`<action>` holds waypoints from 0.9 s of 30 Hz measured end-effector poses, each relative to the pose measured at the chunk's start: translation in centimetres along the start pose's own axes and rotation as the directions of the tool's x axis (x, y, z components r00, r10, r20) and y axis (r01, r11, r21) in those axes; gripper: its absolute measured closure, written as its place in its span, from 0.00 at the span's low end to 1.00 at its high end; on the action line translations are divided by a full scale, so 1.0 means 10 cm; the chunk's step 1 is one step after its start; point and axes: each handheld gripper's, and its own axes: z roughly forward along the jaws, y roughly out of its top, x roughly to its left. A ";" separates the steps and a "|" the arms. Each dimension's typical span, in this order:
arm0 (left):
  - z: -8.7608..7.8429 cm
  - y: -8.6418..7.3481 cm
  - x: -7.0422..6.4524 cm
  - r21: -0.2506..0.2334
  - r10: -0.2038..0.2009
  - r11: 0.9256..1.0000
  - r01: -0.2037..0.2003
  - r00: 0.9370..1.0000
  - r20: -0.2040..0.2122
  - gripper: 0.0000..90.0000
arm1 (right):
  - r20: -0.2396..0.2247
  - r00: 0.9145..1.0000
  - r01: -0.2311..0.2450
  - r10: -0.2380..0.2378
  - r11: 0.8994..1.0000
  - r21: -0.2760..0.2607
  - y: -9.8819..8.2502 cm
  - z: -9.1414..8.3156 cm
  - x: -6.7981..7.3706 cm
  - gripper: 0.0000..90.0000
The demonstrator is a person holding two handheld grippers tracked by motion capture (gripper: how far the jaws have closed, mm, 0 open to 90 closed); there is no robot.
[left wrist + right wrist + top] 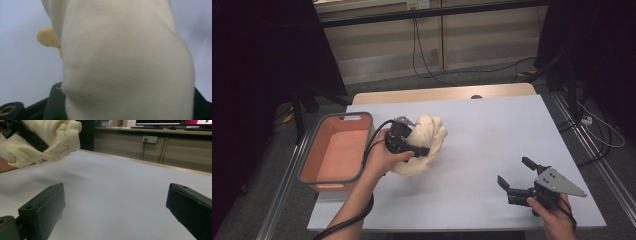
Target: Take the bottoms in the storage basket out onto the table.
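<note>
A bunched cream cloth [432,132] hangs just above the white table [492,130], right of the basket. My left gripper [422,150] is shut on it, one black jaw lying across its front. In the left gripper view the cloth [125,57] bulges out between the jaws, with a small yellowish tab [47,37] at its left edge. The right gripper view has the cloth [60,137] at the top left, with a shadow on the table beneath it. My right gripper [514,171] rests near the front right of the table, open with nothing between its jaws [115,202].
A grey-rimmed basket with a salmon inside [307,165] stands at the table's left edge, close to my left hand. Black stands and cables lie on the floor to both sides and behind the table.
</note>
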 end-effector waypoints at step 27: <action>0.17 -0.10 -0.04 -0.013 -0.003 1.000 0.003 1.000 -0.002 0.49 | -0.001 1.000 0.000 0.000 1.000 -0.001 0.00 0.00 0.00 0.02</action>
